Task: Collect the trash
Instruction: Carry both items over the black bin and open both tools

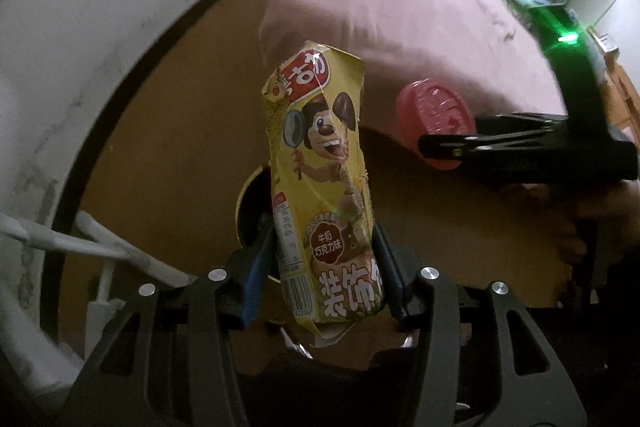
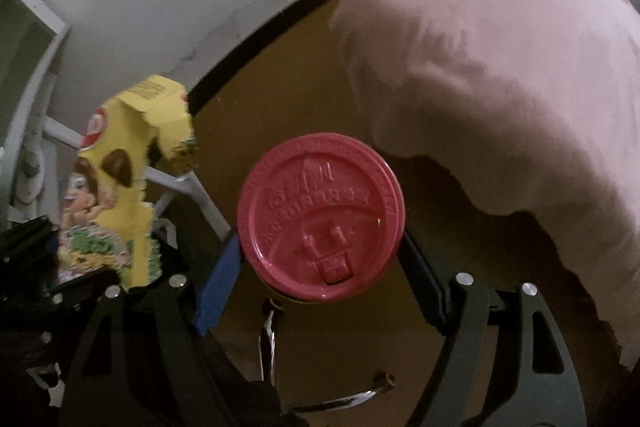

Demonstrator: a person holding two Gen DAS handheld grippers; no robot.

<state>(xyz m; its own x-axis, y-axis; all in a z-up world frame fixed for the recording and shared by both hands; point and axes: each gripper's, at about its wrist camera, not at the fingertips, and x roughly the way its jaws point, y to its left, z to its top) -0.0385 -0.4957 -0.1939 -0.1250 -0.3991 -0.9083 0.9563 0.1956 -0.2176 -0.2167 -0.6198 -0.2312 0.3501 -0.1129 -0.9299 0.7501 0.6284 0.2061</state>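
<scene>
My left gripper is shut on a crushed yellow snack box with a cartoon dog on it, held upright in the air. The box also shows at the left of the right wrist view. My right gripper is shut on a paper cup with a red lid, lid facing the camera. In the left wrist view the cup with the red lid is held in the right gripper to the right of the box. Both items hang above a brown surface.
A pink pillow lies on the brown wooden surface behind both items; it fills the right of the right wrist view. A white wall curves on the left, with white metal bars below it.
</scene>
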